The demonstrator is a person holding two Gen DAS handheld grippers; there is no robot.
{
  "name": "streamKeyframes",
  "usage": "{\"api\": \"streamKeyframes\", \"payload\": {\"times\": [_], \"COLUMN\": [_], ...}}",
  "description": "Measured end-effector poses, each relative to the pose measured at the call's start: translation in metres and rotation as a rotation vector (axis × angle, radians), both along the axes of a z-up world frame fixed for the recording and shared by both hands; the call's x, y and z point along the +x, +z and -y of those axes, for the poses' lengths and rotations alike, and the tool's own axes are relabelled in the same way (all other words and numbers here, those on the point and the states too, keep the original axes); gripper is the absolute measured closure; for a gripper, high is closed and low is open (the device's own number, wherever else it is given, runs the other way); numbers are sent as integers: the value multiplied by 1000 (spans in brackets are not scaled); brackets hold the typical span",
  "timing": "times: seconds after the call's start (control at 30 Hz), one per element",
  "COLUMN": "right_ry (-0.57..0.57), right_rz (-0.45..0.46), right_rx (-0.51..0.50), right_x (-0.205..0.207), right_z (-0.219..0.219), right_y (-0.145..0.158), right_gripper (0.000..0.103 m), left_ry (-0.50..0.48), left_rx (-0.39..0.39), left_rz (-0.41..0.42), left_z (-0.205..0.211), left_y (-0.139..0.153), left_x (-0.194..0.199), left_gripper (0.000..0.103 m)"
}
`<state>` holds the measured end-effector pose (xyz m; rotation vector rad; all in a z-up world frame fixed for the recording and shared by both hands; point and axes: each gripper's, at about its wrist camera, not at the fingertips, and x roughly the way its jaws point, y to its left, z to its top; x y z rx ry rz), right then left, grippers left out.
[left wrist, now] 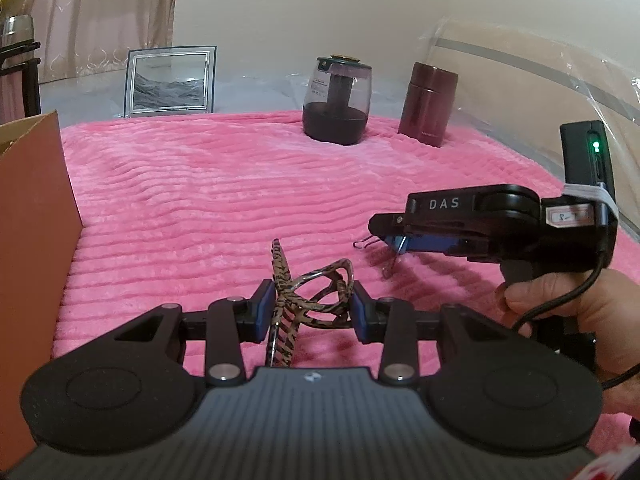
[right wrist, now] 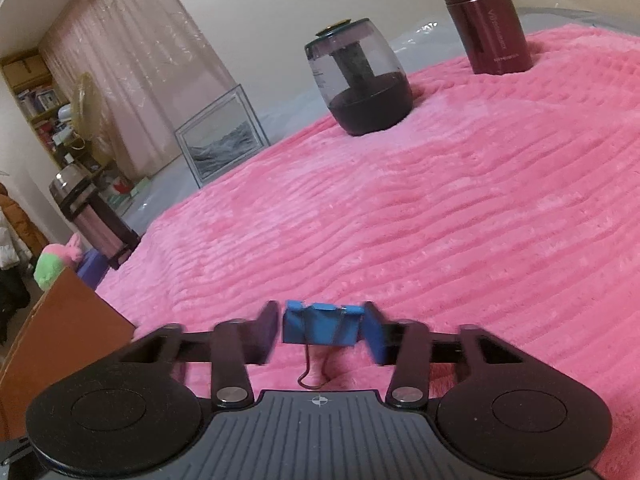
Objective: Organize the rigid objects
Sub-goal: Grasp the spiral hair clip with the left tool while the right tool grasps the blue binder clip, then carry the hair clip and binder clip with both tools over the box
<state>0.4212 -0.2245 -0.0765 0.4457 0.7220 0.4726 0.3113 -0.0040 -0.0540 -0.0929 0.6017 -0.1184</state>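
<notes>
Glasses (left wrist: 316, 292), one pair, clamped in left gripper (left wrist: 314, 312); one binder clip (right wrist: 320, 326) pinched by right gripper (right wrist: 322, 330).

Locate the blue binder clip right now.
The blue metal binder clip sits between the right claw's fingers, low centre in the right wrist view, above the pink ribbed blanket, right of the brown cardboard box.

Both views sit low and close over the pink blanket (left wrist: 224, 184), each looking forward and slightly downward along its own claw. The right view is rolled sideways. Both share the glass jar (left wrist: 337, 100) (right wrist: 360, 80), maroon flask (left wrist: 430, 104) (right wrist: 486, 20) and framed picture (left wrist: 170, 82) (right wrist: 222, 136).
</notes>
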Motion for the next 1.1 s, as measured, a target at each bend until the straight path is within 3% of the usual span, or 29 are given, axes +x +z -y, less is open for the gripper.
{"api": "streamKeyframes", "payload": {"times": [0.33,0.73,1.1], "right_ry": [33,121,224], "right_rz": [123,280,344], "right_rx": [-86,-172,-169], "right_x": [-57,-166,-228], "right_z": [-1,-10,-47], "right_y": [50,136,174], "right_gripper": [67,67,67], "left_ry": [-28,-97,-69], "left_rx": [20,66,117], "left_rz": [26,101,133], "left_z": [2,12,-21], "left_y": [27,95,135], "left_x": [-34,-131,-203], "left_gripper": [69,69,69]}}
